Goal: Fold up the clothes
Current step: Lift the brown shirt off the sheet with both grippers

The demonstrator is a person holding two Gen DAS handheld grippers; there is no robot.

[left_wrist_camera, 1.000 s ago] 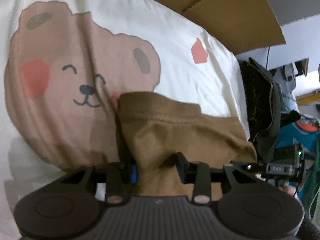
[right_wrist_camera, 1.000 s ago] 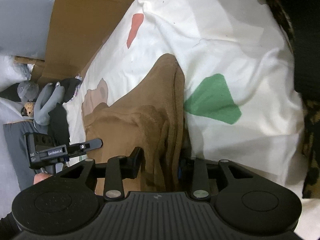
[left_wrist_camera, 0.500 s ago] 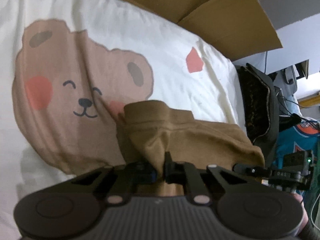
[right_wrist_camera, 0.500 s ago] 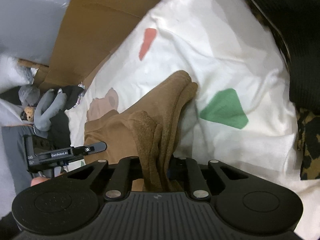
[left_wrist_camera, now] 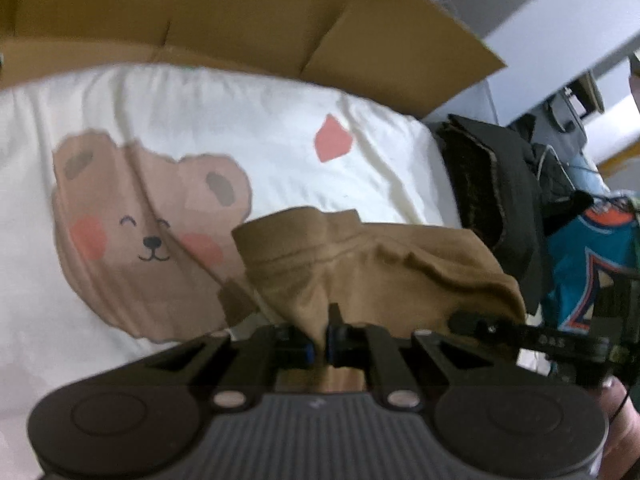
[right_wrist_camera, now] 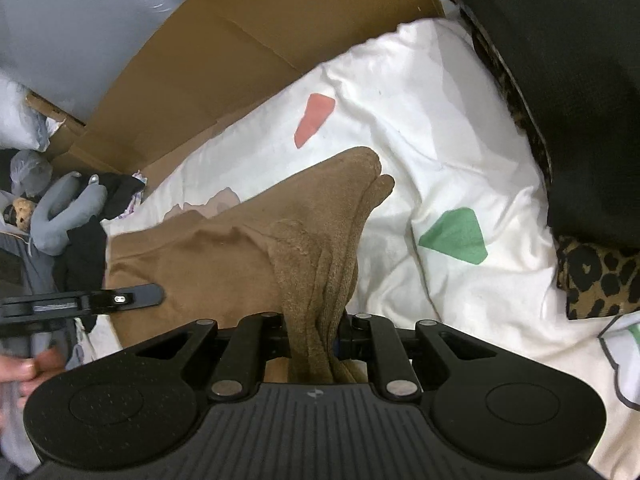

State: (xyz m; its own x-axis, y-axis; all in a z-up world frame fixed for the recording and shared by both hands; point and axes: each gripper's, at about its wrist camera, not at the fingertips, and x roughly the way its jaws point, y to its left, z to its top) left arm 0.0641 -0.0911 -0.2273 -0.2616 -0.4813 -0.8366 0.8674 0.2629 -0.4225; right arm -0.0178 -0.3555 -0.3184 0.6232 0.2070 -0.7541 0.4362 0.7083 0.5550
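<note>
A soft brown knitted garment [left_wrist_camera: 360, 264] is pinched at one bunched edge by the left gripper [left_wrist_camera: 323, 346] and at a thicker gathered fold by the right gripper [right_wrist_camera: 316, 332]; both sets of jaws have just been closing and are now clenched on the fabric. The garment is lifted at its near edge, while its far part is draped on the white bear-printed bedcover [left_wrist_camera: 168, 184]. Compared with a second ago, when the jaws were spread around loose cloth, the cloth is now drawn up taut and more of the flattened brown cardboard [left_wrist_camera: 248, 12] is seen. A fold is judged to be starting.
</note>
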